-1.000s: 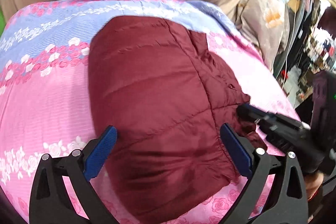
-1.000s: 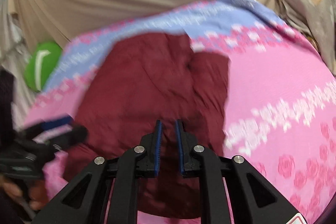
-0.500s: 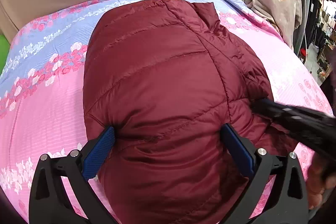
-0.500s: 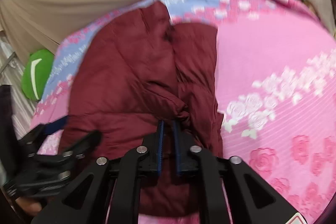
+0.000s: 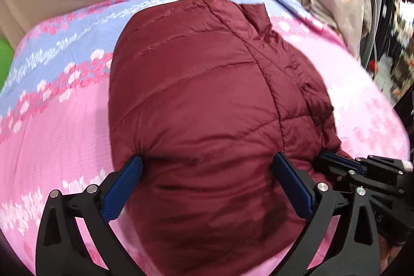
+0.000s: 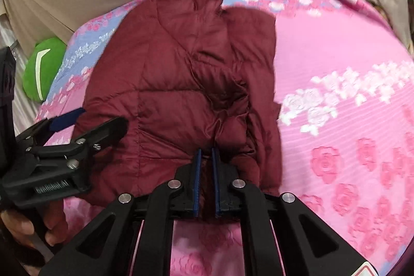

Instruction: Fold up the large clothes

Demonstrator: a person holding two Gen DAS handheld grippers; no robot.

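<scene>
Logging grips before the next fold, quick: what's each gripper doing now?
Left gripper: open wide, straddling the maroon puffer jacket, not clamped.
Right gripper: jaws closing, nearly shut, with jacket fabric between them.

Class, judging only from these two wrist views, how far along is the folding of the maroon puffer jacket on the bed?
Done: the maroon jacket already lies as a compact bundle on the pink floral bedspread, one layer folded over another. In hand: the right gripper is closing its jaws on a bunched fold at the near edge; the left gripper stands open astride the jacket. Left: probably a final fold and smoothing.
</scene>
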